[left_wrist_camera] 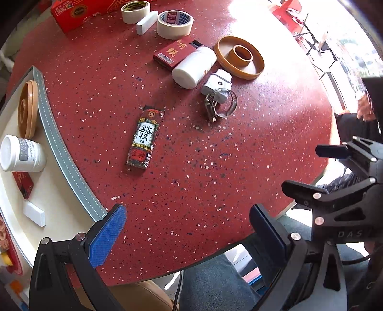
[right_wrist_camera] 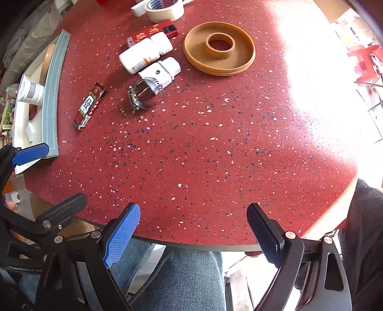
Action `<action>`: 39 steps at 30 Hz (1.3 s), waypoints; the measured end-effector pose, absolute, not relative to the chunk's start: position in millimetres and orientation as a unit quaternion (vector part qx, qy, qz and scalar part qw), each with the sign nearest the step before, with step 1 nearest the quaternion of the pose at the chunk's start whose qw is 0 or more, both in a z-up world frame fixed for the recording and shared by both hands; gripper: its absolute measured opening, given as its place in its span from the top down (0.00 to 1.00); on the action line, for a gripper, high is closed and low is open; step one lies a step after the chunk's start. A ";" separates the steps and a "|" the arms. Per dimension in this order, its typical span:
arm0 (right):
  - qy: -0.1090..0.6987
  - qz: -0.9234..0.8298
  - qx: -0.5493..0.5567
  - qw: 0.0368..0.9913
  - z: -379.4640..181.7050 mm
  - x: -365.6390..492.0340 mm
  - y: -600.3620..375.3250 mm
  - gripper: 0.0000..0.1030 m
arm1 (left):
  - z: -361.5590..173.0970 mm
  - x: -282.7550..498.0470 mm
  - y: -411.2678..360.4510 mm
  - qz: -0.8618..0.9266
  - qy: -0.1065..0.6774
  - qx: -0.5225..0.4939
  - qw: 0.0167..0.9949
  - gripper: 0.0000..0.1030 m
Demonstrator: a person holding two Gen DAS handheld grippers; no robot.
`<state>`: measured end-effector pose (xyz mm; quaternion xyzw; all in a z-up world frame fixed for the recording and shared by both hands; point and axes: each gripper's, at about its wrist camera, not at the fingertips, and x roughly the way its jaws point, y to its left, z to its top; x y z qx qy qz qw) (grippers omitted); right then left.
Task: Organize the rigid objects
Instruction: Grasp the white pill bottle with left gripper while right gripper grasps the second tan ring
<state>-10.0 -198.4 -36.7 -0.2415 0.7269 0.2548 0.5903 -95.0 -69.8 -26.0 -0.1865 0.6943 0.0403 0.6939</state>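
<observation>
Left wrist view shows the left gripper (left_wrist_camera: 188, 229) with its jaws spread wide and nothing between them, hovering over the near edge of the red speckled round table (left_wrist_camera: 215, 167). The right gripper (right_wrist_camera: 194, 229) is likewise wide apart and empty, just over the near rim.

At the left sits the white tray with a grey stitched rim (left_wrist_camera: 64, 153), already holding an upright white plastic bottle (left_wrist_camera: 22, 154), a tan ring-shaped dish on edge (left_wrist_camera: 28, 112), a small red box (left_wrist_camera: 24, 183) and a white rectangular block (left_wrist_camera: 34, 213).

The closest loose item is the red and black mahjong-print card box (left_wrist_camera: 144, 137), lying flat near the table's middle, well apart from both grippers and between the tray and the far cluster. It is probably light and stiff but thin-walled, so a gentle pinch across its two long sides looks best; its glossy face may slip.

Farther off lie a metal hose clamp (left_wrist_camera: 221, 105) touching a white plastic fitting (left_wrist_camera: 217, 83), a white bottle on its side (left_wrist_camera: 194, 67) that would likely roll, a dark red card box (left_wrist_camera: 173, 53), a flat tan ring-shaped dish (left_wrist_camera: 239, 57), and two rolls of cream masking tape (left_wrist_camera: 174, 24) beside another white block (left_wrist_camera: 146, 22) and a large red carton (left_wrist_camera: 79, 14).
</observation>
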 end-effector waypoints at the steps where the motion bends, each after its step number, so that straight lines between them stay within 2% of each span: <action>1: 0.728 0.247 -0.233 0.595 -36.2 -4.2 -203.7 0.11 | -25.5 -87.2 -62.6 0.053 0.688 -0.206 0.694 0.00; 7: 0.743 0.220 -0.196 0.601 -39.2 33.1 -228.5 0.11 | -20.5 -22.1 -36.7 0.114 0.661 -0.211 0.711 0.00; 13: 0.742 0.224 -0.190 0.603 -40.6 62.3 -240.6 0.11 | -48.9 31.9 -28.5 0.129 0.677 -0.192 0.699 0.00; 18: 0.736 0.224 -0.178 0.614 -37.0 86.2 -239.1 0.11 | -64.4 17.1 6.4 0.198 0.686 -0.201 0.670 0.00; 23: 0.717 0.247 -0.180 0.627 -36.0 114.8 -205.3 0.11 | -62.1 -11.0 40.2 0.223 0.679 -0.255 0.652 0.00; 28: 0.702 0.268 -0.195 0.631 -42.3 139.5 -162.5 0.11 | -52.3 -11.2 45.4 0.236 0.668 -0.282 0.647 0.00; 39: 0.675 0.295 -0.240 0.632 -59.0 168.9 -109.8 0.11 | -58.4 8.1 18.3 0.258 0.673 -0.268 0.640 0.00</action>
